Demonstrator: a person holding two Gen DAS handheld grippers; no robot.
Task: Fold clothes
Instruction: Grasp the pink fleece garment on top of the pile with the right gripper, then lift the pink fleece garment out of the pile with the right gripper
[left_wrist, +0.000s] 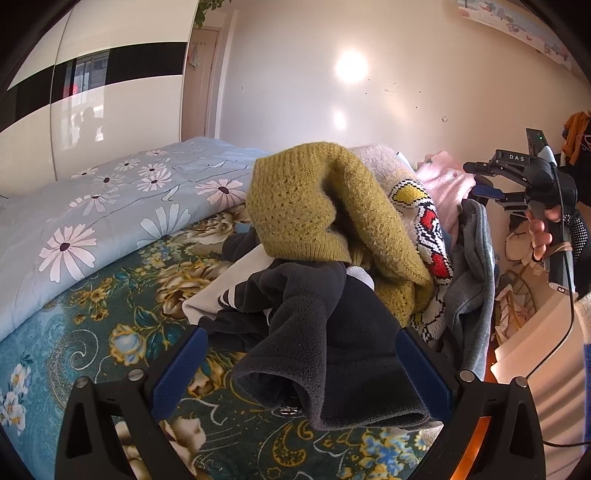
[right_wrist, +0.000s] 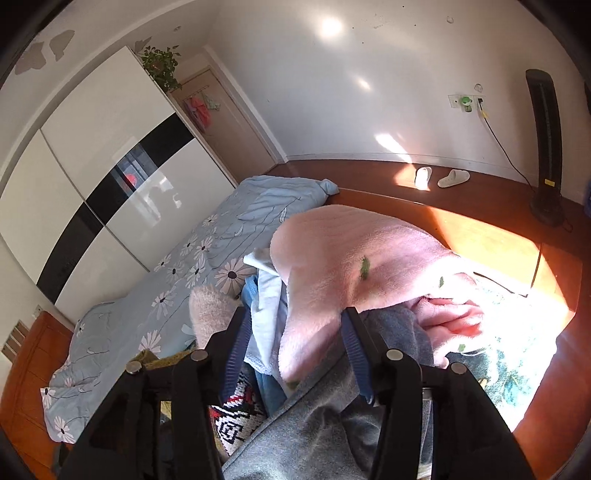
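The right tool reads "DAS" on top.

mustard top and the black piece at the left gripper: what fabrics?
Mustard top: chunky knit, likely wool or acrylic; open stitch holes, ribbed hem, fuzzy matte surface. Black garment: looks like fleece; soft napped pile, thick rolled edge, no visible weave.

my left hand-held gripper is black with blue pads, and so is my right hand-held gripper. the knit sweater is mustard yellow. the fleece is black. the fluffy top is pink with little green bits. the hoodie is grey. the quilt is light blue with white daisies. the bed sheet is teal with gold flowers.
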